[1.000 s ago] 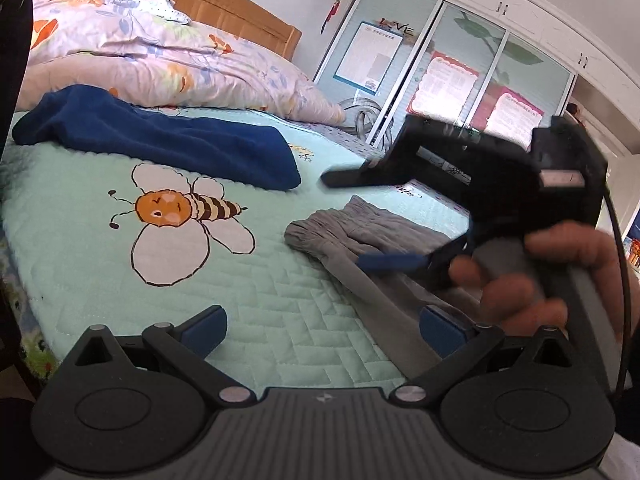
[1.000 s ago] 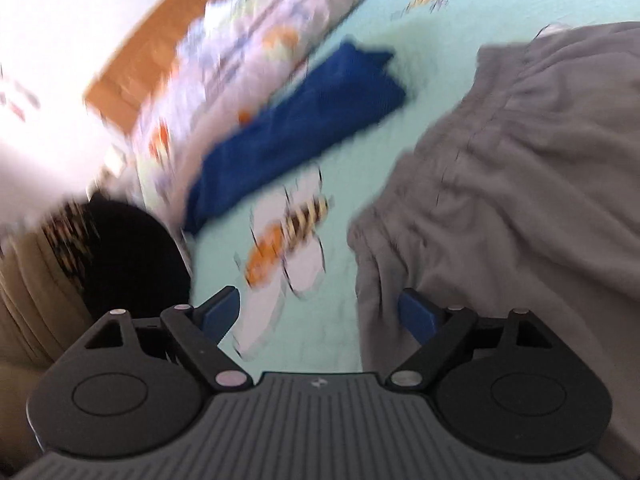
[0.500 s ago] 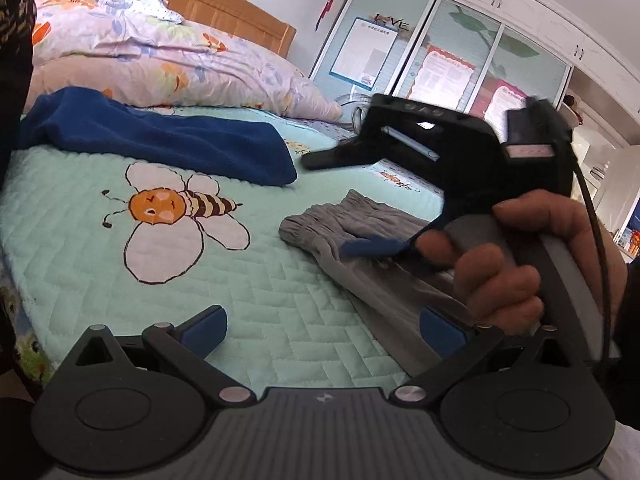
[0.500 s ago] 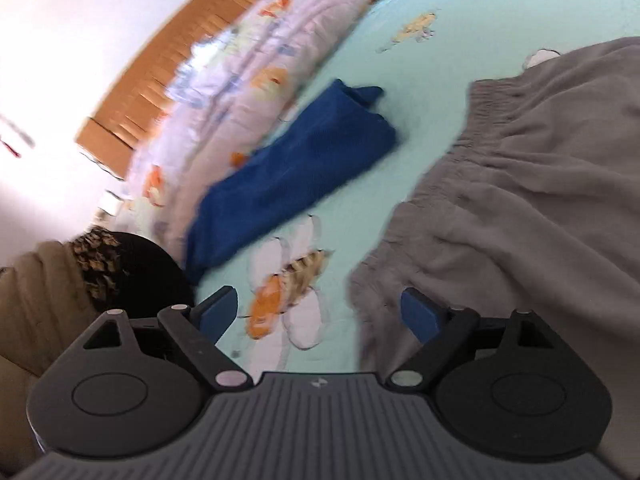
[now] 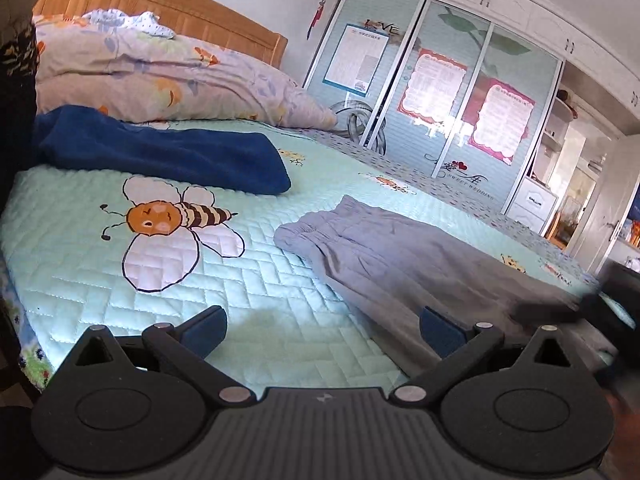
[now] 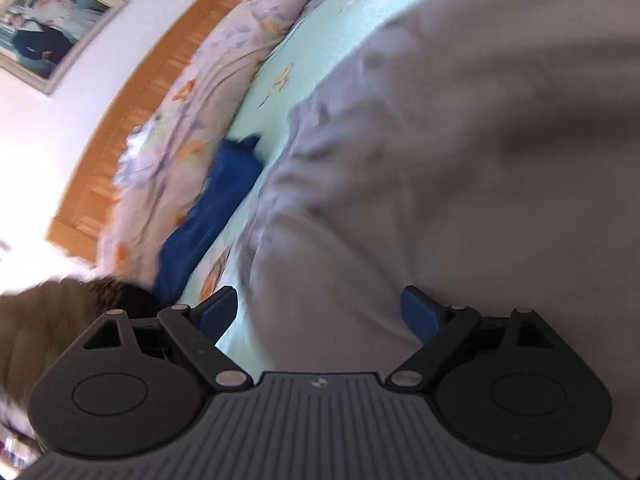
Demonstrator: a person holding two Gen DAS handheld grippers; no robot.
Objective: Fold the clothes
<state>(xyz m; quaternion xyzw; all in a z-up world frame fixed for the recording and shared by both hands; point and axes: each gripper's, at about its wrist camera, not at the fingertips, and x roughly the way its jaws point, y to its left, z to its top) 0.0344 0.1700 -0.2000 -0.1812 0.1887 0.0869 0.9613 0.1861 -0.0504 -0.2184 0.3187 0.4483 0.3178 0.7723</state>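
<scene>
The grey trousers (image 5: 404,252) are lying spread flat on the bed (image 5: 256,280), ahead and to the right of my left gripper (image 5: 322,330), with the waistband pointing toward the far left. They are looking unfolded to me: one long flat layer, no crease laid over. In my right wrist view the trousers (image 6: 440,160) are filling most of the frame, right under and ahead of my right gripper (image 6: 320,310), though the picture is blurred.

I am holding both grippers with the jaws standing wide apart and nothing pinched between them. My left one is hovering over bare quilt, the trouser edge just beside its right finger (image 5: 440,326).

Further out, beyond my left gripper and to its left, a blue garment (image 5: 168,152) is lying in a long roll or loose fold; whether it is finished I cannot tell. Behind it the duvet (image 5: 160,76) is piled against the headboard (image 5: 160,4).

So I am judging the folding of the trousers as not yet begun: the grasp and every fold are still ahead.
</scene>
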